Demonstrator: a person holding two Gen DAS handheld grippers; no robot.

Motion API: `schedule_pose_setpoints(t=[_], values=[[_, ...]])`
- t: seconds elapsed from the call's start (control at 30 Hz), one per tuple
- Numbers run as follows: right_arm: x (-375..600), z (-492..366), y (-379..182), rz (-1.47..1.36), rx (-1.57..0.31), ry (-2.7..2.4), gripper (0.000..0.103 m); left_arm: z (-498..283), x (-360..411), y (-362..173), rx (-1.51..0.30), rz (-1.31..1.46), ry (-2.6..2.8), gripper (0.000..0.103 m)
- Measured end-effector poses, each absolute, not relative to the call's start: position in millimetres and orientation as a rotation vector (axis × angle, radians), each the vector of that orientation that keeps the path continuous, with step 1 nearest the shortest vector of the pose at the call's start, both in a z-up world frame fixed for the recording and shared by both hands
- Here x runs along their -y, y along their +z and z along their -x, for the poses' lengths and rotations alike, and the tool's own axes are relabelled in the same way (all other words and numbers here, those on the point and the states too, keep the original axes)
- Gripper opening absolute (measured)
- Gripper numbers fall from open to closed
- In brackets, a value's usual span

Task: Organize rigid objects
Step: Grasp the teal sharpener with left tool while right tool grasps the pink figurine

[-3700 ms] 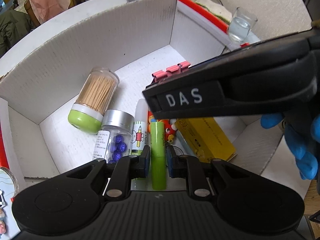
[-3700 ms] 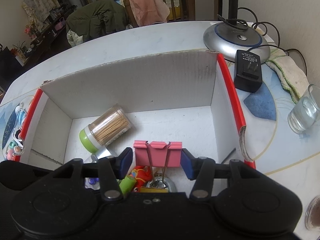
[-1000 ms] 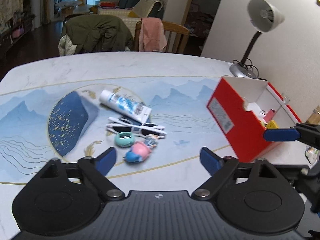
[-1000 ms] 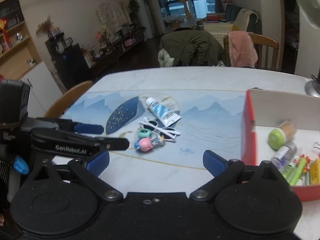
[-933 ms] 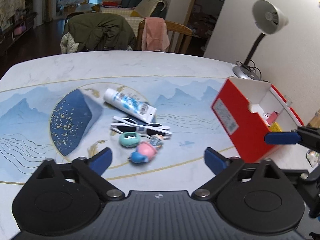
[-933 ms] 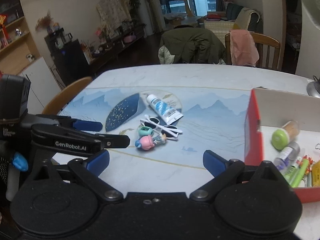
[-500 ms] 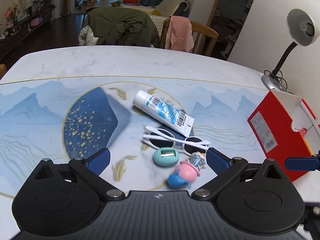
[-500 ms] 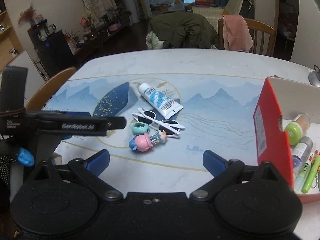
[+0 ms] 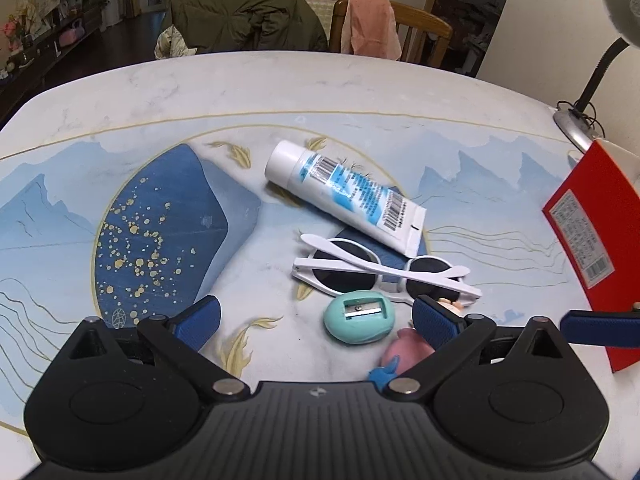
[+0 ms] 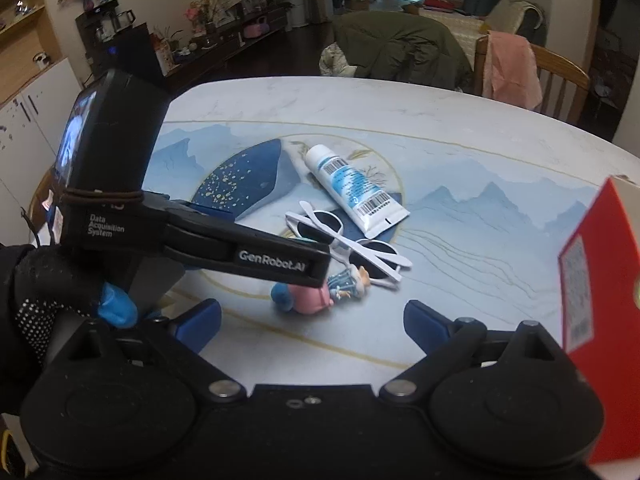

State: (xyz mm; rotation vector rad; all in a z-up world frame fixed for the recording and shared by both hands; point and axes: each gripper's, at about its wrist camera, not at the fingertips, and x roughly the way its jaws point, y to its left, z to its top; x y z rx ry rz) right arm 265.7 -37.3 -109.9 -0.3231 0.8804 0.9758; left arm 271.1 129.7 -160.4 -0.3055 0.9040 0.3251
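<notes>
Right gripper gapes wide above the surface, tube, white sunglasses and pink figurine mid-surface, red box at the right edge.

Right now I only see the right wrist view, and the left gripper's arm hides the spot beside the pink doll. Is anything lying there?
Observer: Yes, a teal pencil sharpener lies there, between the open fingers of the left gripper.
Reviewer: Which way up?
Observer: Its blade faces up.
Reviewer: Anything beyond the red box?
Observer: A desk lamp stands behind the red box.
</notes>
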Motion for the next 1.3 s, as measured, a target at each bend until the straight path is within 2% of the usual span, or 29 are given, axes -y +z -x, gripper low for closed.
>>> schedule_pose_setpoints(t=[0.63,0.87,0.97,1.03,1.1,1.13,1.3], values=[[0.2,-281.1,-151.3,0.495,-0.833,1.072,0.098,-272.0,-124.1,-169.5,-0.872,0.308,0.306,0.1],[-5.0,-287.1,-156.7,0.507,-0.837,1.087,0.09,-269.6,-116.7,-165.2,-0.848,0.307,0.263,0.073],[-6.1,-287.5,-157.8,0.514,-0.841,1.092,0.082,-268.8,-114.8,-162.7,-0.845,0.316,0.247,0.059],[-6.9,-287.9,-158.8,0.519,-0.848,1.097,0.079,-269.0,-113.2,-162.0,-0.846,0.313,0.239,0.057],[-6.9,-286.6,-158.7,0.53,-0.84,1.096,0.077,-268.5,-113.1,-161.6,-0.845,0.314,0.243,0.048],[-6.8,-286.3,-158.6,0.531,-0.84,1.097,0.077,-268.9,-113.0,-162.0,-0.849,0.314,0.246,0.04],[-4.6,-281.5,-156.7,0.538,-0.834,1.088,0.077,-264.9,-116.1,-162.2,-0.851,0.323,0.262,0.038]])
